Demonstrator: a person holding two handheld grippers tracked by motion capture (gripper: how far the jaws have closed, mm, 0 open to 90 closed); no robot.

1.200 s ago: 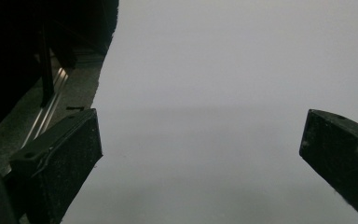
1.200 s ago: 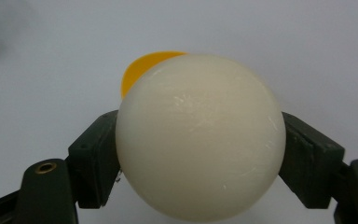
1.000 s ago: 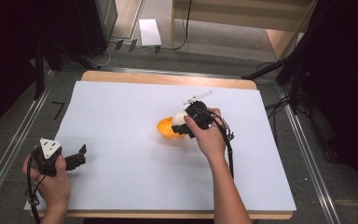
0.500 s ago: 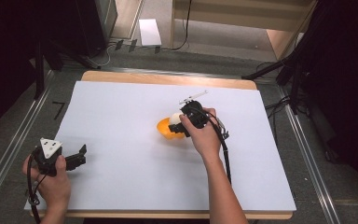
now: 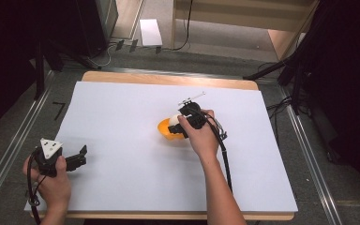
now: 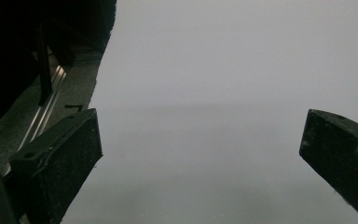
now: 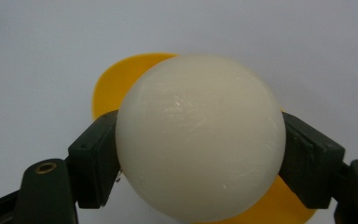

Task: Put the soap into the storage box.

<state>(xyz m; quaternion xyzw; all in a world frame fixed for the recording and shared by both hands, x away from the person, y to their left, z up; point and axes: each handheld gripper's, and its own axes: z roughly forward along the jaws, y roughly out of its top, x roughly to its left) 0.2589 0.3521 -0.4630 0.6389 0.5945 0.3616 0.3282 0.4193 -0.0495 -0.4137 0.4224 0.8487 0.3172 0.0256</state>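
Worktop (image 5: 122, 117) is lying under both grippers. Bowl (image 7: 116, 79) is sitting directly beneath the right gripper (image 7: 200, 154), which is clamping the ball (image 7: 200, 140) at its sides. Smooth, round ball risks squirting free. Left gripper (image 6: 200, 140) is idling with jaws spread, empty.
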